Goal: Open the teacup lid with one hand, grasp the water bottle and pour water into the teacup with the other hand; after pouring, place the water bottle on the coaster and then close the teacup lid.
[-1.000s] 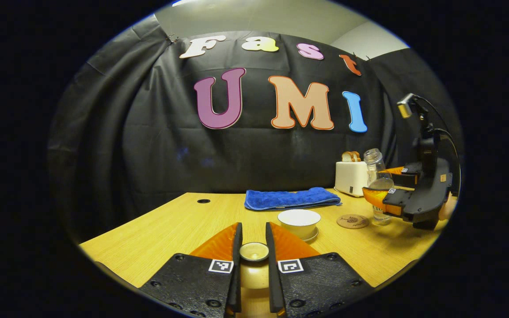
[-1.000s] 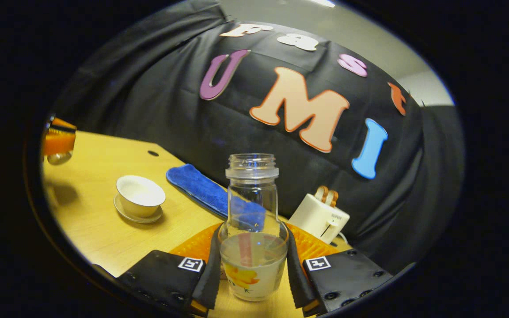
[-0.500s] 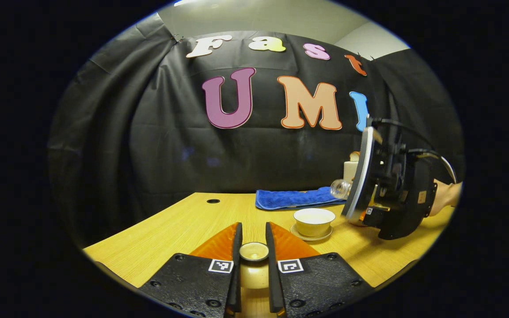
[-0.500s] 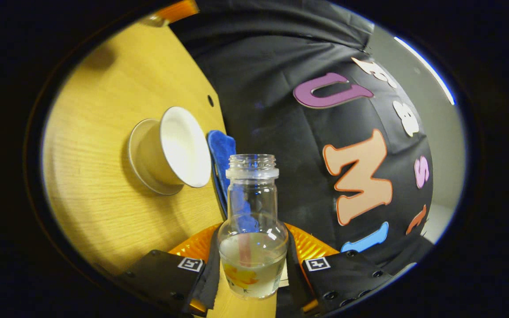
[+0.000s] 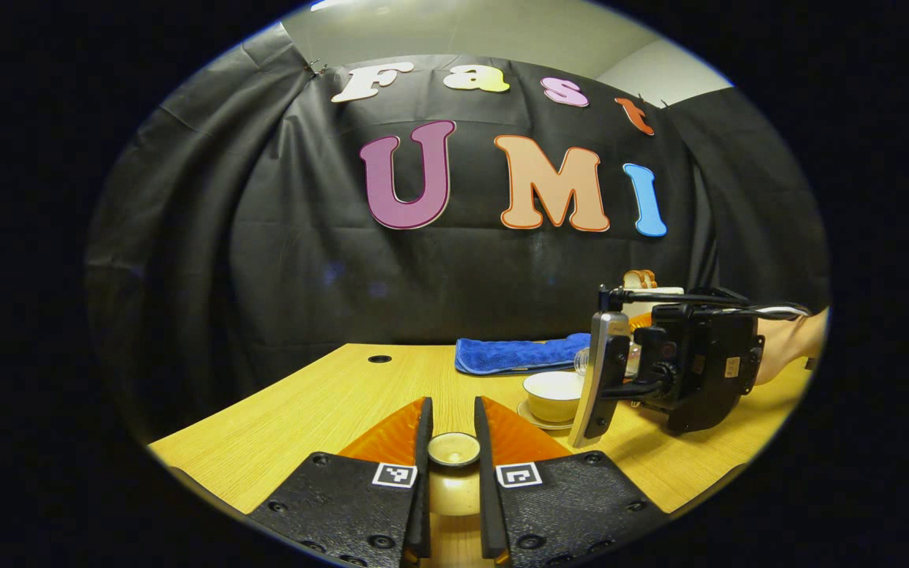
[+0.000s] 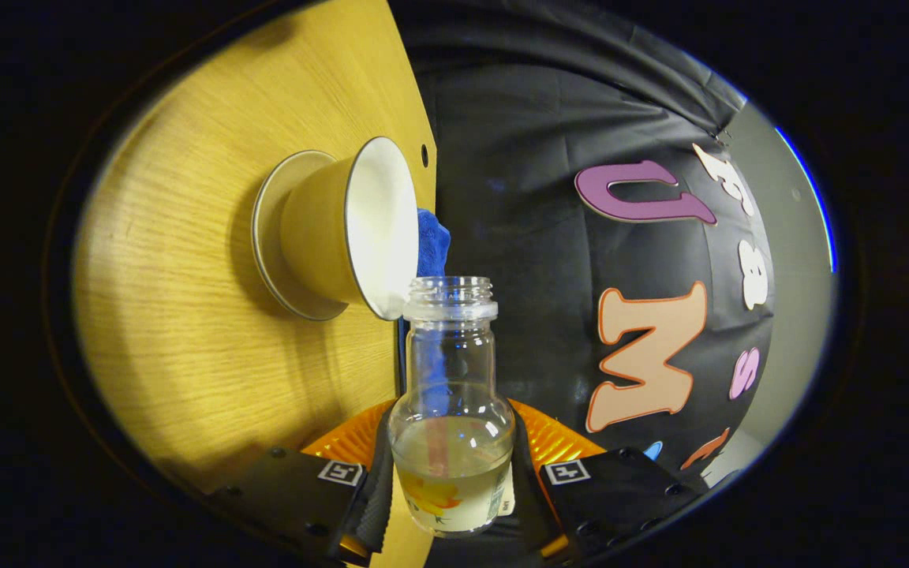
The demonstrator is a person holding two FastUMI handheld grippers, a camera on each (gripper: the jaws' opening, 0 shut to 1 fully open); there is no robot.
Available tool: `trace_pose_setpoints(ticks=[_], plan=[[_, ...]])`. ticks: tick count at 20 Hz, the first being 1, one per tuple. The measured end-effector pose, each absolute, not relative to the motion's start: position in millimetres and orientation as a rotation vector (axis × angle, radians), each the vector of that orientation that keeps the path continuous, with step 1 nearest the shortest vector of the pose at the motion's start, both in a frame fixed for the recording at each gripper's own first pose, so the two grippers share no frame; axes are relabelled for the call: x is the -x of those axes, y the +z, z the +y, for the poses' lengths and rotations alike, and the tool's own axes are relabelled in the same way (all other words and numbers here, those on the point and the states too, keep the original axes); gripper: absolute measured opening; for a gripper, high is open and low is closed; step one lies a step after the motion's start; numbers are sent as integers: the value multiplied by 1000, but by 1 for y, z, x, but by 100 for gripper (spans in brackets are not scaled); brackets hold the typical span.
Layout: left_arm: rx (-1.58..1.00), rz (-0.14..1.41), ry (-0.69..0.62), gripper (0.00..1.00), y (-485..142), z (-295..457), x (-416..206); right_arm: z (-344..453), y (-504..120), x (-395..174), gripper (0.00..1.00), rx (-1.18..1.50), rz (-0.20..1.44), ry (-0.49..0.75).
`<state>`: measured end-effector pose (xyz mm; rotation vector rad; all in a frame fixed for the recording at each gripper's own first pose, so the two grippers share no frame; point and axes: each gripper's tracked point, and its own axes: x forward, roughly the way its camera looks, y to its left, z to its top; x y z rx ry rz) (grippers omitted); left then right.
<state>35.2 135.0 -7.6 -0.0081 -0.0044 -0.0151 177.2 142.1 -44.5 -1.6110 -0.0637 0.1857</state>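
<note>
Black cloth backs a wooden tabletop point(image 5: 328, 402) as I tip the pour. My right gripper point(image 6: 448, 473) has both fingers pressed against the lower body of the water bottle point(image 6: 450, 410), which is rolled hard over; its open mouth sits just beside the near rim of the teacup point(image 6: 352, 229) on its saucer point(image 6: 265, 237). No stream is visible in the right gripper view, and the water looks pooled at the bottle's base. My left gripper point(image 5: 452, 465) is closed on the knob of the teacup lid point(image 5: 454, 450), held above the table and well apart from the cup. In the left gripper view the right gripper point(image 5: 683, 367) hangs beside the teacup point(image 5: 553, 394), the bottle's neck barely showing behind it. A blue towel point(image 5: 518, 353) and a toaster point(image 5: 640, 288) lie beyond. To pour well, I judge the mouth needs to sit over the bowl, not its rim, before more roll. Tilt slowly; a sudden glug could overshoot. Keep the lid parked clear.
</note>
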Motion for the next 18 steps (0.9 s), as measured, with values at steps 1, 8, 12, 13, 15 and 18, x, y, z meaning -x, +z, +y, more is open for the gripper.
trace_pose_setpoints(ticks=[1, 8, 12, 13, 15, 18], plan=[[8, -5, -15, 22, -8, 135, -35, 145, -36, -179, 68, 1652, -85, 184], [9, -3, -16, 22, -9, 136, -35, 150, -24, -182, 68, 1810, -134, 177], [10, -3, -16, 22, -8, 135, -36, 151, -20, -183, 67, 1867, -162, 177], [10, -3, -17, 22, -8, 136, -35, 152, -20, -182, 67, 1887, -174, 171], [10, -2, -17, 22, -9, 136, -35, 157, -18, -181, 68, 1928, -202, 177], [10, -2, -17, 22, -8, 136, -36, 160, -15, -179, 67, 1961, -234, 173]])
